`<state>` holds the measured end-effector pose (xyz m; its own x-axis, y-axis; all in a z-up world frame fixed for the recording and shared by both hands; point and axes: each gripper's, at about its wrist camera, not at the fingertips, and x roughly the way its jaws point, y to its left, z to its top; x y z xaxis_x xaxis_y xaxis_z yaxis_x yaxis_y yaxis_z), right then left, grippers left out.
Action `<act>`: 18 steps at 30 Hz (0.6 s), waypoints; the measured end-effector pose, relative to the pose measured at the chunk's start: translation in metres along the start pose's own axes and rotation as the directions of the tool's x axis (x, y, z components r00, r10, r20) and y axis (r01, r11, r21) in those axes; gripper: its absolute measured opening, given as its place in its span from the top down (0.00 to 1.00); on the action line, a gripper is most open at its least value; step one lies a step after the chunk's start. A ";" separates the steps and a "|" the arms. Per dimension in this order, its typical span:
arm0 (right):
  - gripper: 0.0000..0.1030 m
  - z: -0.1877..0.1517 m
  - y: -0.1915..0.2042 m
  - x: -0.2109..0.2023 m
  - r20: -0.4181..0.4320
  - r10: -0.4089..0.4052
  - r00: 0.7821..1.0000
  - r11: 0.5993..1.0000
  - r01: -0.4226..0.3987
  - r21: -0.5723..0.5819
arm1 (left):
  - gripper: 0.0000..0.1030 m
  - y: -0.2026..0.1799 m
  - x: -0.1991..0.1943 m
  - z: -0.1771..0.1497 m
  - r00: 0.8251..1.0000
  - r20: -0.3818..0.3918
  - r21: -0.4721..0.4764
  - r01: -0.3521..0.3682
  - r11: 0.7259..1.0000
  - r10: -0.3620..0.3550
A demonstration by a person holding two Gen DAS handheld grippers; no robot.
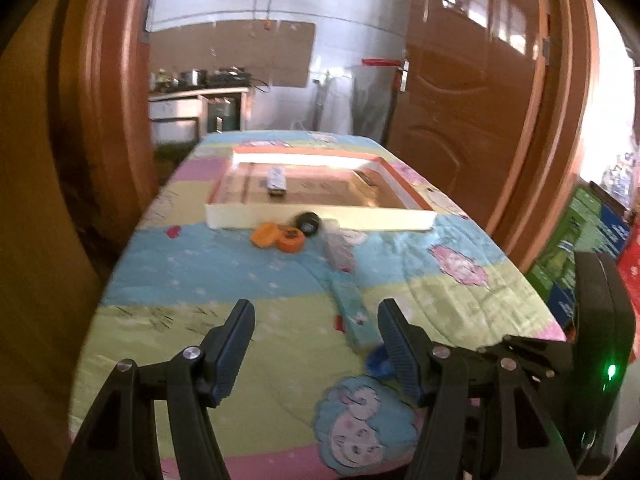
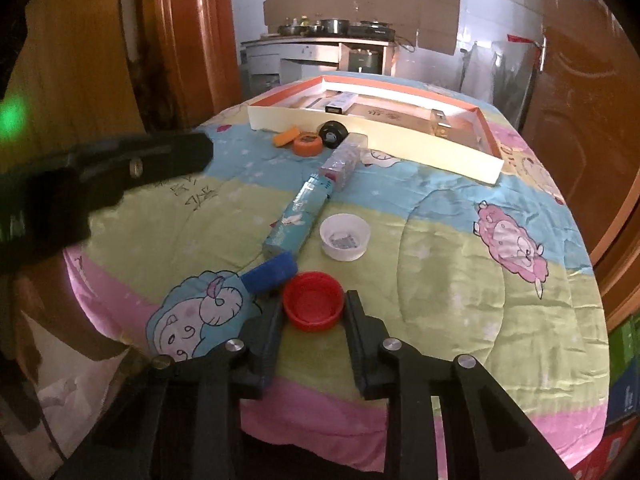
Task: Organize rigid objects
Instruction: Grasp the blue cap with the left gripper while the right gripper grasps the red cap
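left gripper (image 1: 316, 330): matte black plastic, ribbed dark-blue pads, round silver pivot screws on linkage arms | right gripper (image 2: 311, 322): same black build, ribbed pads, silver screws at each joint | housing: black body beside each gripper carries a small glowing green light

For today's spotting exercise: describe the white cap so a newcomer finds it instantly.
Start at the quilt-covered table, near its middle. Right of the long teal box sits the white cap, open side up. Unlike the red cap nearer the camera, no gripper surrounds it.
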<state>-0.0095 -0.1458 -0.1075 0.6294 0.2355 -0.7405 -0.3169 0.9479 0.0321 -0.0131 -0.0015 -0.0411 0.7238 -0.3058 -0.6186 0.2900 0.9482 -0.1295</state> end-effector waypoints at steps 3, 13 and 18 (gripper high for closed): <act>0.71 -0.003 -0.008 -0.007 0.003 -0.013 1.000 1.000 0.013 0.010 | 0.38 -0.011 0.006 -0.006 0.999 -0.027 0.026 0.029 0.999 -0.029; 0.70 -0.017 -0.054 -0.028 0.021 -0.071 0.997 0.992 0.068 0.108 | 0.38 -0.046 0.034 -0.029 0.992 -0.112 0.113 0.068 0.991 -0.055; 0.70 -0.022 -0.065 -0.029 0.020 -0.054 0.998 0.987 0.050 0.153 | 0.38 -0.047 0.045 -0.032 0.990 -0.131 0.109 0.060 0.992 -0.045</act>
<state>-0.0223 -0.2193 -0.1028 0.6595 0.1884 -0.7277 -0.1724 0.9802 0.0976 -0.0143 -0.0566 -0.0877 0.6216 -0.3347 -0.7082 0.3991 0.9133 -0.0813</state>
